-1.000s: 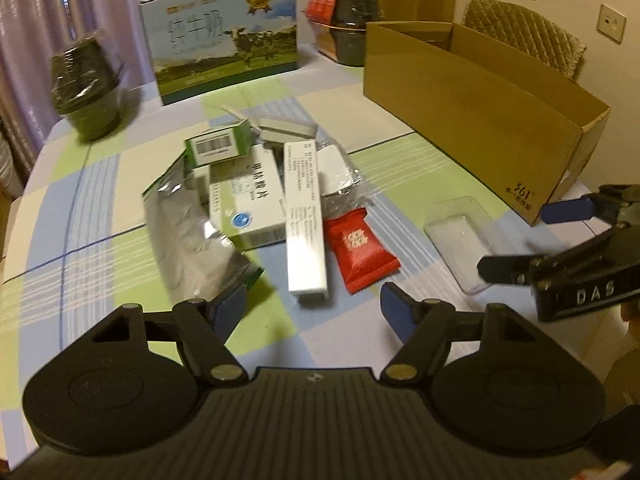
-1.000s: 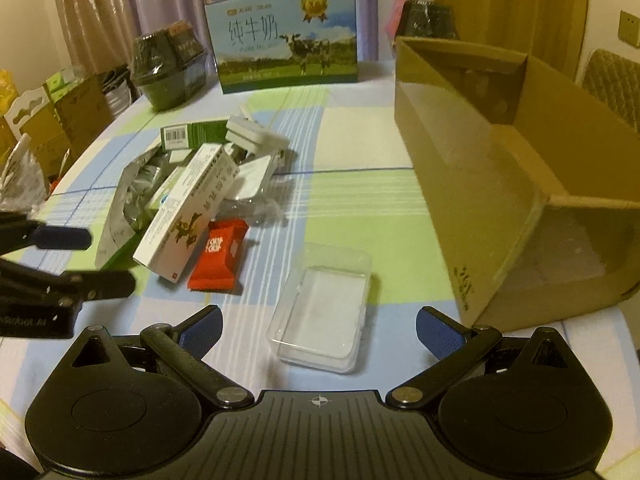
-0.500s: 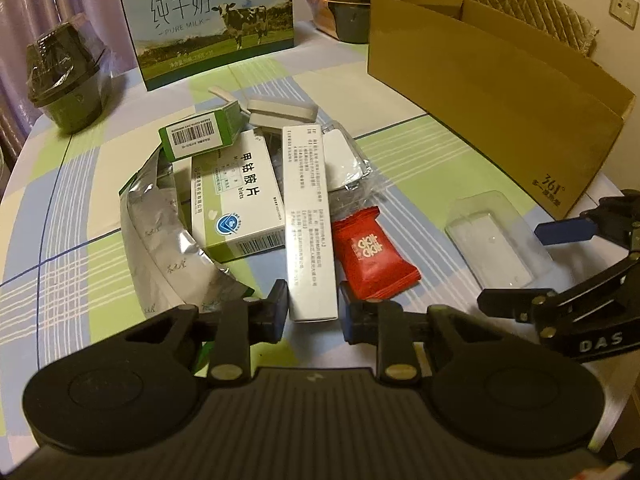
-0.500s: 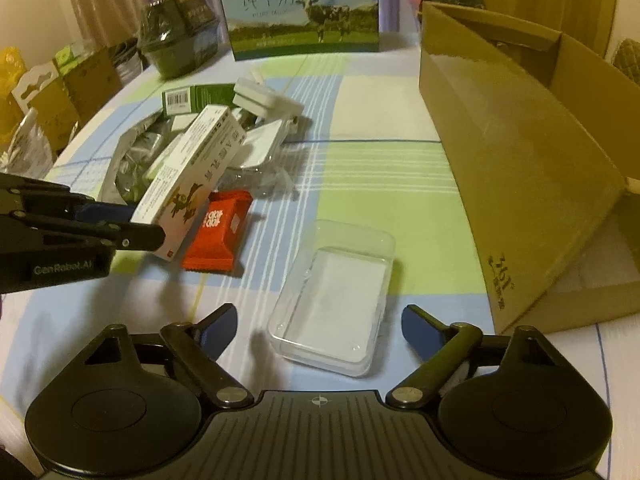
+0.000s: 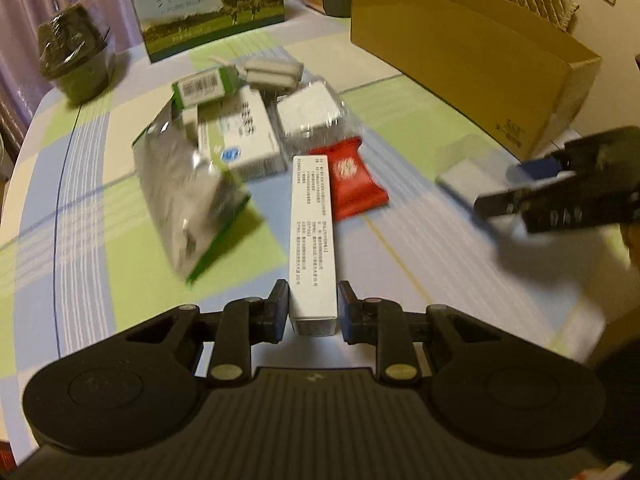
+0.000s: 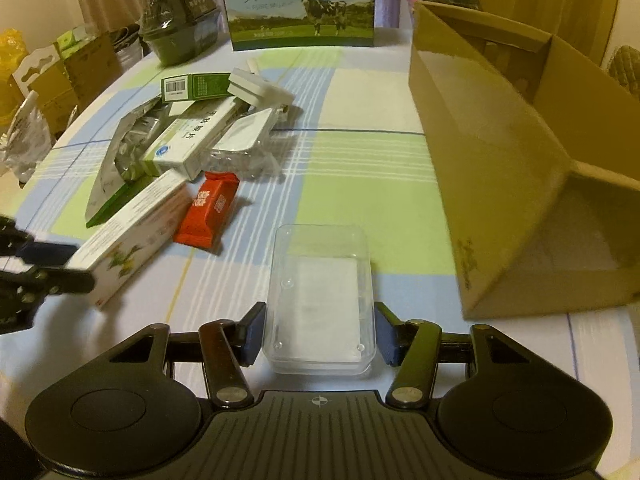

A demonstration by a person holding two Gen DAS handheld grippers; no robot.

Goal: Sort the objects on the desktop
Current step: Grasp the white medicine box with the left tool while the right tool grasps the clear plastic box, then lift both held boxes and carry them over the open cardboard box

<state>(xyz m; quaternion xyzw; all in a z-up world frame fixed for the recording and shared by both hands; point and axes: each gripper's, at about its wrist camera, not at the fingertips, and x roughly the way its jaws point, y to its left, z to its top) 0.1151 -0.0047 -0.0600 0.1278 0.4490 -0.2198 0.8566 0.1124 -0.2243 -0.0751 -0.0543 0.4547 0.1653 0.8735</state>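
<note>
The cardboard box (image 6: 520, 152) is lying open-sided on the bench (image 6: 360, 168). My left gripper (image 5: 313, 306) is pinching the long white carton (image 5: 312, 236) by its near end. My right gripper (image 6: 320, 334) is flanking the clear plastic tray (image 6: 322, 300), fingers (image 6: 255, 334) just beside its walls; whether they are touching, I cannot tell.

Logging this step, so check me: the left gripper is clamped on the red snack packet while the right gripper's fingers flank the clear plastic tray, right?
Not quite. The left gripper is clamped on the long white box, as the left wrist view shows; the red snack packet lies beside it. The right gripper does flank the clear plastic tray.
</note>
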